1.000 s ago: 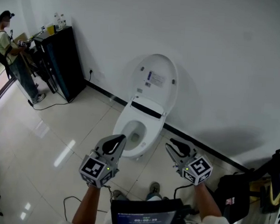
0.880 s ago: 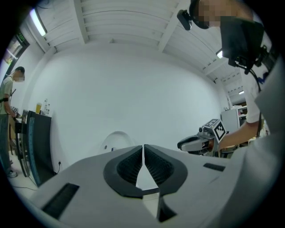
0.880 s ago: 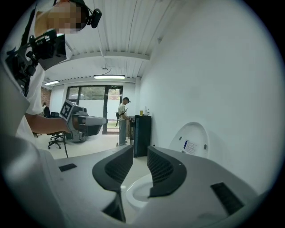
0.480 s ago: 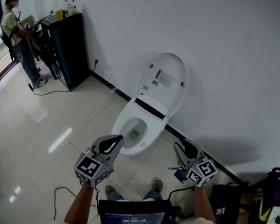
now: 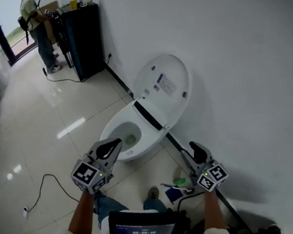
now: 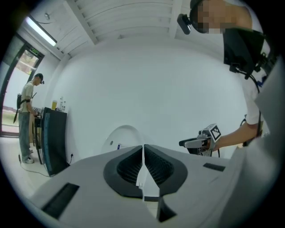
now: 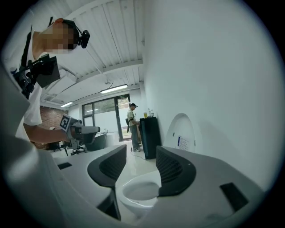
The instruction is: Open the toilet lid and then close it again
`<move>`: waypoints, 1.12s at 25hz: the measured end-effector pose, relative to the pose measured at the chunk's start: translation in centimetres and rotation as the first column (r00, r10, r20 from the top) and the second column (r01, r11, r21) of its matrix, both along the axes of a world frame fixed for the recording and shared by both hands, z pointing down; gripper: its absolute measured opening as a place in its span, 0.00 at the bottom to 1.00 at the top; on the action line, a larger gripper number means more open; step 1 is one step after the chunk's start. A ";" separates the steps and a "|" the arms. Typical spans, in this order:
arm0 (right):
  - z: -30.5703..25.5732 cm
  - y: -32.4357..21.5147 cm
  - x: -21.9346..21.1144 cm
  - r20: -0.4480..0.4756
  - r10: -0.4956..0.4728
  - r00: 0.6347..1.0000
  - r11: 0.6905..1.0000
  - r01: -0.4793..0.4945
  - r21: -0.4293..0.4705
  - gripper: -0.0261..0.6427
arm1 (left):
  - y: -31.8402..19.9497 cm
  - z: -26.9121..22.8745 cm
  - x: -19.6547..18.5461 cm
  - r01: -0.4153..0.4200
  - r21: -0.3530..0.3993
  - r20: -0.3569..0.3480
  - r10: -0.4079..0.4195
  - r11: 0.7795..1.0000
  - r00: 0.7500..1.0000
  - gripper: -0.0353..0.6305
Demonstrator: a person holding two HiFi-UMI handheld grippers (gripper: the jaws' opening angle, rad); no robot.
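Observation:
The white toilet stands against the wall with its lid [image 5: 161,85] raised and leaning back, the bowl [image 5: 127,133] uncovered. My left gripper [image 5: 113,145] hovers just in front of the bowl's near rim, jaws shut with nothing between them; in its own view [image 6: 143,150] the lid [image 6: 121,136] shows beyond the tips. My right gripper [image 5: 195,148] hangs to the right of the bowl near the wall. Its jaws [image 7: 139,156] have just been opening and stand apart, empty, with the bowl [image 7: 140,191] and lid [image 7: 182,131] seen beyond them.
A black cabinet [image 5: 85,36] stands at the back left, with a person [image 5: 39,19] beside it. A thin cable [image 5: 44,185] trails over the tiled floor. Small green and blue items [image 5: 178,186] lie by the wall under my right gripper.
The right gripper has drawn rightward away from the bowl, toward the wall, and its jaws stand wider. The left gripper stays before the bowl. The lid remains up.

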State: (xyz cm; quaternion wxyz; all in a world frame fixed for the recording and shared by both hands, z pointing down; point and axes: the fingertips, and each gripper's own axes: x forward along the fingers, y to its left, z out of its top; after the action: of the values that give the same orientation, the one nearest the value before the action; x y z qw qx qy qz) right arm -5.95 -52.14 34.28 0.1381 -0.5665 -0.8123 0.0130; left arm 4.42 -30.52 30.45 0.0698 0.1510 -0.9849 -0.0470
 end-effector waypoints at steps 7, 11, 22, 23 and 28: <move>3.8 -5.7 -8.9 -0.128 -0.118 0.985 0.992 0.122 0.026 0.33 | -5.6 1.3 -4.8 0.095 0.010 -0.027 -0.095 0.995 0.995 0.06; 6.4 -6.1 -13.4 -0.158 -0.091 0.983 0.996 0.094 0.011 0.33 | -6.9 2.9 -7.2 0.088 -0.012 -0.018 -0.088 0.996 0.996 0.06; 15.8 2.7 -26.4 -0.293 -0.073 0.953 0.996 0.084 0.025 0.69 | -8.5 8.5 -15.0 0.028 -0.026 -0.049 -0.029 0.999 0.998 0.06; 16.3 3.4 -27.5 -0.303 -0.071 0.950 0.996 0.081 0.020 0.69 | -8.6 8.8 -15.4 0.023 -0.034 -0.039 -0.025 0.999 0.999 0.06; 17.3 6.0 -30.8 -0.336 -0.108 0.935 0.994 0.102 -0.034 0.72 | -8.4 10.3 -16.4 0.006 -0.040 -0.039 -0.008 0.999 0.999 0.06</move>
State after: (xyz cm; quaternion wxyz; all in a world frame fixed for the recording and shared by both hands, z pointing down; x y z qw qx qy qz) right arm -36.72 -46.15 51.60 0.2713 -0.5996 -0.7450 0.1089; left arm -12.02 -38.96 40.71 0.0916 0.1452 -0.9847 -0.0305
